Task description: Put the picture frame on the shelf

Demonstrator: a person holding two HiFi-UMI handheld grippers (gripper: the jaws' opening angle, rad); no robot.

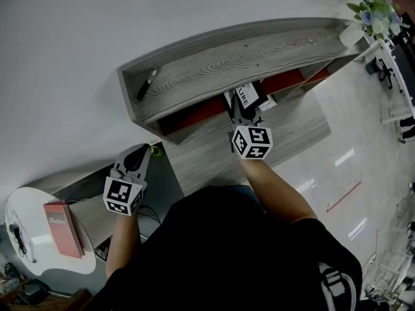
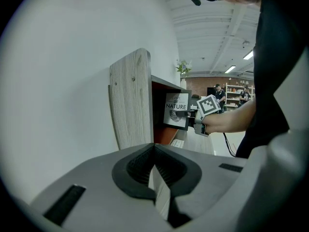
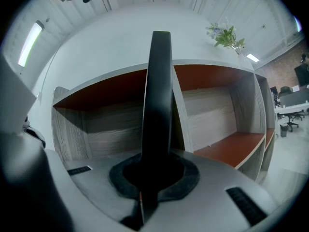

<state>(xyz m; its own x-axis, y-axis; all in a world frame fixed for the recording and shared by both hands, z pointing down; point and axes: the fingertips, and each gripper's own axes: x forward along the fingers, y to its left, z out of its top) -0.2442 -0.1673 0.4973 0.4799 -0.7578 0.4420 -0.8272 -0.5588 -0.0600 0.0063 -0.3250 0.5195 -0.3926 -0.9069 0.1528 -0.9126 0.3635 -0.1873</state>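
**Frame at the shelf mouth, clamped in the right gripper**

Starting at the lower left of the head view: a round white table [image 1: 26,206] carries a red book [image 1: 63,229] lying flat. Just right of it, the left gripper [image 1: 138,154] hangs low beside the shelf's end panel. Its own view shows the jaws closed together with nothing between them, aimed past that grey end panel.

Moving across, up on the shelf [image 1: 259,47], on the left part of its grey wood top board, there's a dark pen [image 1: 146,84] lying loose.

Now the centre of the frame, and here's the action: the right gripper [image 1: 242,111] is clamped tight on the picture frame [image 1: 247,94]. The frame stands upright at the open front of the shelf, just beneath the top board, printed side facing left. In the right gripper view it rises edge-on from between the jaws as a black bar, right in front of the upright divider, with red-lined compartments to either side. Whether its lower edge rests on a shelf board cannot be told.

Far upper right, a potted plant [image 1: 373,11] sits at the shelf top's end.
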